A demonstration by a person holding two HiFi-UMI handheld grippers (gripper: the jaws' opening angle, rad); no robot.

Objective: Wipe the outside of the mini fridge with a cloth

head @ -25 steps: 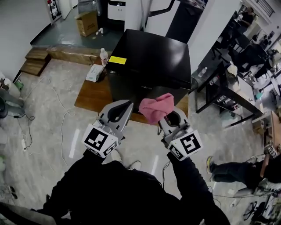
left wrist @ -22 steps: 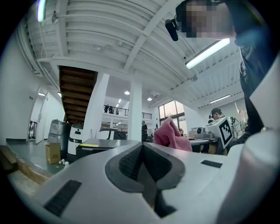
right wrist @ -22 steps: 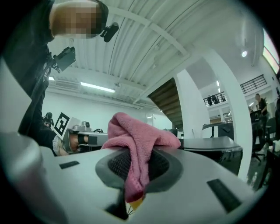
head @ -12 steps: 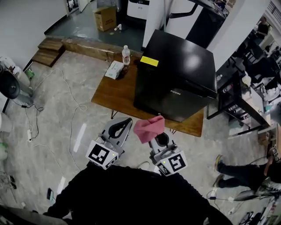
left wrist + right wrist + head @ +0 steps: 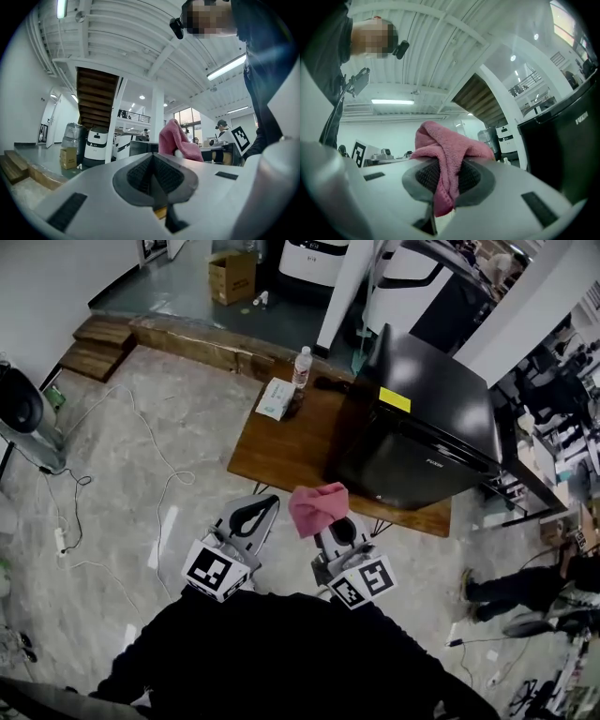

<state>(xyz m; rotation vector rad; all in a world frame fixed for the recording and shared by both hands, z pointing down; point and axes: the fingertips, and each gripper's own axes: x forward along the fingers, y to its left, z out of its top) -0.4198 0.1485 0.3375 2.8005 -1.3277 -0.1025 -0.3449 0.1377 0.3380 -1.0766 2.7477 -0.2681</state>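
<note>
1. Mini fridge (image 5: 422, 432): a black, glossy, box-shaped cabinet in the upper right of the head view. It stands on the right-hand part of a low wooden table (image 5: 281, 442). Its top carries a yellow rectangular label (image 5: 395, 399), and small white lettering (image 5: 433, 462) runs along the upper edge of the face turned toward the camera. Its surfaces reflect the room light in pale patches.
2. In the right gripper view the same fridge (image 5: 562, 140) fills the right edge of the frame as a dark wall with white lettering near its top.
3. Cloth (image 5: 317, 507): pink, of towel-like nap and bunched into soft folds. It appears just below centre in the head view, beside the near edge of the table and apart from the fridge.
4. Right gripper (image 5: 336, 521): its jaws are clamped on the cloth. In its own view the cloth (image 5: 447, 159) hangs down between the ribbed pads and rises in a crumpled mound above the tips.
5. Left gripper (image 5: 267, 504): its jaws (image 5: 152, 157) meet with nothing between them. The cloth (image 5: 176, 140) shows beyond them, right of centre in that view.
6. On the left part of the table stand a clear bottle (image 5: 301, 365) and a white packet (image 5: 276, 397) just beside it.
7. A cardboard box (image 5: 232, 276) sits at the upper edge of the head view, and cables (image 5: 159, 484) trail over the floor at left.
</note>
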